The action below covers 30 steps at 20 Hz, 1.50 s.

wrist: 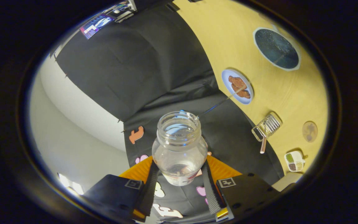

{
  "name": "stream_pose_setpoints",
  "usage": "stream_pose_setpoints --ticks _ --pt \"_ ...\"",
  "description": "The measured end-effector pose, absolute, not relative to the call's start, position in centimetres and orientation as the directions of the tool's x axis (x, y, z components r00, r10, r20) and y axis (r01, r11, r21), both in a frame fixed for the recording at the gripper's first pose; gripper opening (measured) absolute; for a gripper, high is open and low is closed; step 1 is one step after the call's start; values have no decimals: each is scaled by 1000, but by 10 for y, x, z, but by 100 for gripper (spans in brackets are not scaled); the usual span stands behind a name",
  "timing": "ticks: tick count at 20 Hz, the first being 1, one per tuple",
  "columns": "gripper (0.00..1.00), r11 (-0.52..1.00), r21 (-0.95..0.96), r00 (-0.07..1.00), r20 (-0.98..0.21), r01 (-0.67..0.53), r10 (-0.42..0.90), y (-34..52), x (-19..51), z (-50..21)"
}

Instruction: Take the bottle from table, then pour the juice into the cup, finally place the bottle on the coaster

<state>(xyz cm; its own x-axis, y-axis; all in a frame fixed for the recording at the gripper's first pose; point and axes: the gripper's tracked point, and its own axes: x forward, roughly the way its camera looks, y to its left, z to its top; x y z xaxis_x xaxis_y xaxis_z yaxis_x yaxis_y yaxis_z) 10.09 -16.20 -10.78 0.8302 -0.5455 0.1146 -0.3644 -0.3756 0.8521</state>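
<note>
on the left we see a pale wall [73, 124], bare and unbroken, and nothing stands between it and the gripper on that side. next to it hangs the black cloth [129, 71] of the booth, which runs down behind the bottle and meets the table along one long edge.

in the middle, we hold one clear bottle [179, 149], uncapped, its open mouth pointing away from us and the whole view tipped, so that the table stands up on the right. the gripper [179, 183] is partly closed, and its two fingers [149, 189] lie against the bottle's lower body, one on each flank, pressing it between them. the bottle's base sits between the fingers and its neck reaches beyond them. it looks nearly empty, with a little pale liquid low inside.

to the right, the yellow table [228, 37] has open surface beyond the cloth's edge. on it we count one dark round coaster [277, 49] with a light rim, well apart from the bottle; one blue plate [237, 86] with brown food near the table's edge; one glass cup [267, 127] lying closer to us; one small brown disc [309, 131]; and one white divided dish [294, 161] with four compartments. a thin rod [221, 103] runs from the bottle's mouth toward the plate.
</note>
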Motion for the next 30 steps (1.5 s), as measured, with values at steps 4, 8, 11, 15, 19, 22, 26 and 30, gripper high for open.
stream_pose_setpoints --ticks 4,8,11,15,19,22,26,30 --pt "73 -361 865 835 110 -348 -540 -160 98 -107" --pt "73 -263 941 871 61 -213 -487 -151 100 -116" --pt "73 -108 993 910 -3 -46 -415 -140 100 -130" --pt "73 127 982 934 -85 137 -348 -133 96 -144" --pt "73 352 886 931 -195 302 -308 -129 95 -166" --pt "73 516 770 923 -258 375 -287 -120 98 -174" --pt "73 703 568 901 -331 428 -281 -105 109 -185" --pt "73 818 374 878 -378 436 -295 -82 128 -201"
